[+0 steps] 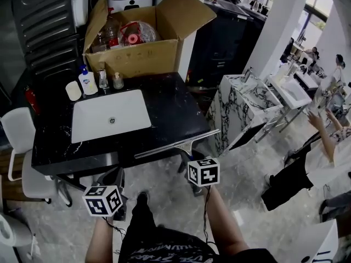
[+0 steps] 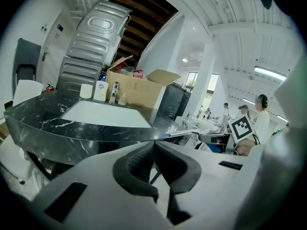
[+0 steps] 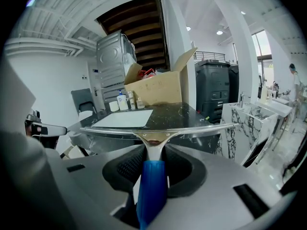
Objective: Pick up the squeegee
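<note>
Head view, squeegee location: the squeegee point(image 1: 175, 145) lies along the front edge of the counter point(image 1: 170, 111), at its front right corner. The blade runs roughly parallel to that edge. Contact with the edge cannot be told.
Head view, right gripper: the right gripper point(image 1: 190, 158) is just off the front edge, with the handle running back into it.
Head view, left gripper: the left gripper point(image 1: 116, 175) is below the front edge, near the front left side, well apart from the squeegee.
Head view, obstacles: the sink point(image 1: 109, 116) is set in the counter top. The cardboard box point(image 1: 137, 56) stands at the back edge. Both are well clear of the tool.
Left gripper view, jaw state: the pads are pressed together with nothing between them. The gripper carries no load.
Right gripper view, jaw state: the jaws are clenched on the blue handle, pads on both sides, just behind the metal neck.
Right gripper view, blade attitude: nearly level, centred on the jaws.
Step in hand (judgement): lift the squeegee clear of the counter.
Technique: maintain clamp force, raise the tool straight, and keep the blade level.
Risk: a blade tip may catch the counter edge and twist the handle in the pads.
</note>
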The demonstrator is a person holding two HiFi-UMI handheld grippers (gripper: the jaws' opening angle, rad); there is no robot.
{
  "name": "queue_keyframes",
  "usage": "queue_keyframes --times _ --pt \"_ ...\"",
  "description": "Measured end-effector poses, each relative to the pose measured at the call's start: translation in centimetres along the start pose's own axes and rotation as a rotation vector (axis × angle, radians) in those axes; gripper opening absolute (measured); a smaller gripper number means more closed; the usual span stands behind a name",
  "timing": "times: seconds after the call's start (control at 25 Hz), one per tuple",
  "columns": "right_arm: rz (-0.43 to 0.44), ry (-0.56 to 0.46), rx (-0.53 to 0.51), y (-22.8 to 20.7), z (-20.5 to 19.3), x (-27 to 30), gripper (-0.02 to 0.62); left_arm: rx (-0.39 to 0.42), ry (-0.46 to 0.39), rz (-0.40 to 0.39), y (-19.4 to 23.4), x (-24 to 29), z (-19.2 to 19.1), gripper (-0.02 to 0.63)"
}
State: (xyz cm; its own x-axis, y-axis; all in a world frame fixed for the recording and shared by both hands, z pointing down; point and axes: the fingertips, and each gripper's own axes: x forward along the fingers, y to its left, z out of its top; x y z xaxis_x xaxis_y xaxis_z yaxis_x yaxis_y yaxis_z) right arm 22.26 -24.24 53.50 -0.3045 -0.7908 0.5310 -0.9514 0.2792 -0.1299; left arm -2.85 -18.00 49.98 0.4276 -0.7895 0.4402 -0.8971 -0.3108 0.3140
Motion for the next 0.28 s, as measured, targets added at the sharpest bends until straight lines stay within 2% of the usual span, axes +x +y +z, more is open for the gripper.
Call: queue_keyframes --times 0.28 --pt "0.010 0.000 0.032 0.4 -1.5 -2.6 0.140 0.000 0.012 0.006 -1.2 -2.5 -1.6 0.020"
